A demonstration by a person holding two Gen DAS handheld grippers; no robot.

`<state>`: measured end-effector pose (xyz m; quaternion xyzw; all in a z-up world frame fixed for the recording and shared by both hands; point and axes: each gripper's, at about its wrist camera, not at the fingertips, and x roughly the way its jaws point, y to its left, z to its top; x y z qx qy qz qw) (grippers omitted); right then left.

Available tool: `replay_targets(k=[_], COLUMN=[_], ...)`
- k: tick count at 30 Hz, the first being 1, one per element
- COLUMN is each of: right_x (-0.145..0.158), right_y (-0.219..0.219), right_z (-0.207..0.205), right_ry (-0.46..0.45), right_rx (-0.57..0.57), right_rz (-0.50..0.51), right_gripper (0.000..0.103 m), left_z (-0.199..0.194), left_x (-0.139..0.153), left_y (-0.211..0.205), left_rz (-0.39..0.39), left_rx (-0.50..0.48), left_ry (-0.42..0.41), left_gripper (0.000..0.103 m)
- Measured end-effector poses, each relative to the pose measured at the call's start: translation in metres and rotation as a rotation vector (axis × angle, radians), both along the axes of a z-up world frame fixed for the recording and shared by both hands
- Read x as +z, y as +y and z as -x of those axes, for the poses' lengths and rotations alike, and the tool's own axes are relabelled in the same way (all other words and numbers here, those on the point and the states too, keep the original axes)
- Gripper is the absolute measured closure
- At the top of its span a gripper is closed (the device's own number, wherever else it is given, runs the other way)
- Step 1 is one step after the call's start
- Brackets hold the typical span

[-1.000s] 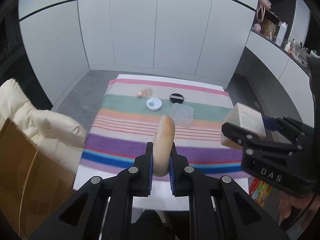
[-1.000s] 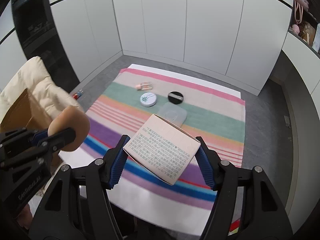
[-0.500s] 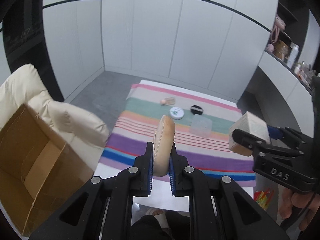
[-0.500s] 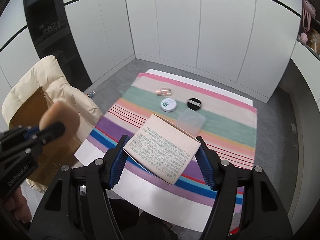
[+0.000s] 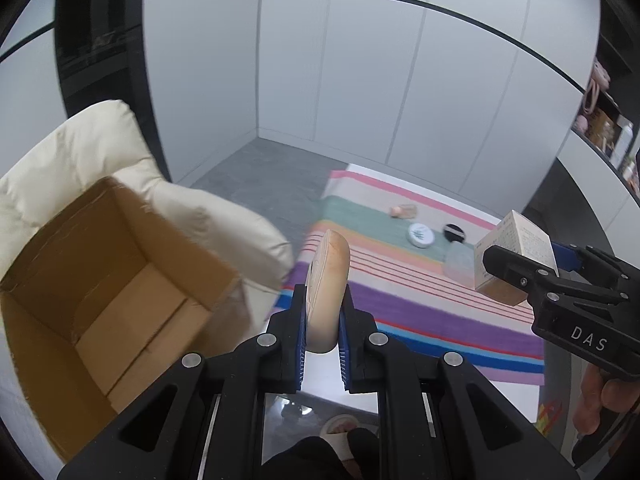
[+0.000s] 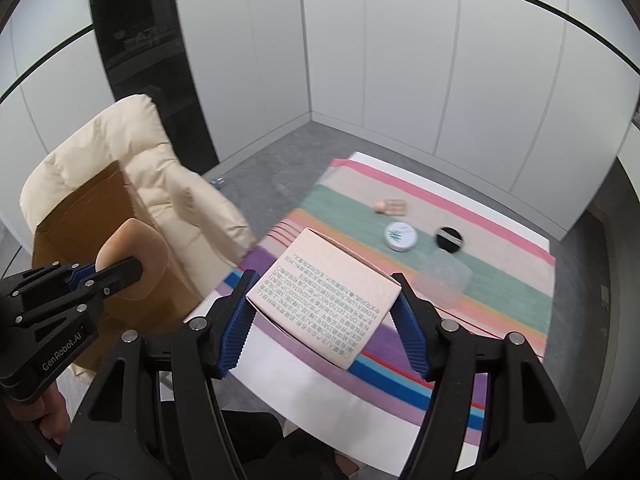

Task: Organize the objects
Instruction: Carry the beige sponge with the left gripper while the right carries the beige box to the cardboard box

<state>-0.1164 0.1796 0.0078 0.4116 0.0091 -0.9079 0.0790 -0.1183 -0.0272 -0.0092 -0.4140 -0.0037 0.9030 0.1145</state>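
Both views have swung left since a second ago: the open brown cardboard box (image 5: pixel 100 300) on the cream padded chair (image 5: pixel 92 148) now fills the left side, and the striped cloth (image 5: pixel 420 292) sits further right. Left gripper (image 5: pixel 323 320) pinches a tan oval sponge puff (image 5: pixel 326 288) on edge, long axis pointing away. Right gripper (image 6: pixel 324 320) clamps a pale printed carton (image 6: pixel 324 292) by two opposite sides. Box lies left of both; left hand is nearer. It appears empty. On the cloth's far part lie a small pink bottle (image 6: pixel 390 206), white round tin (image 6: pixel 401 236), black disc (image 6: pixel 449 237) and clear tub (image 6: pixel 444 276).
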Motion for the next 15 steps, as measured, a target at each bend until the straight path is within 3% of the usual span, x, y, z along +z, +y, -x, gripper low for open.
replay_targets(k=[15], right_x=[0.003], right_y=[-0.102], right_z=[0.008], right_ry=[0.019], right_rx=[0.165], right_rz=[-0.005], right_gripper=[0.036], left_z=[-0.007], left_x=[0.000], left_y=[-0.104], left_rz=[-0.011], left_rx=[0.191], left_ry=[-0.003], left_gripper=[0.089])
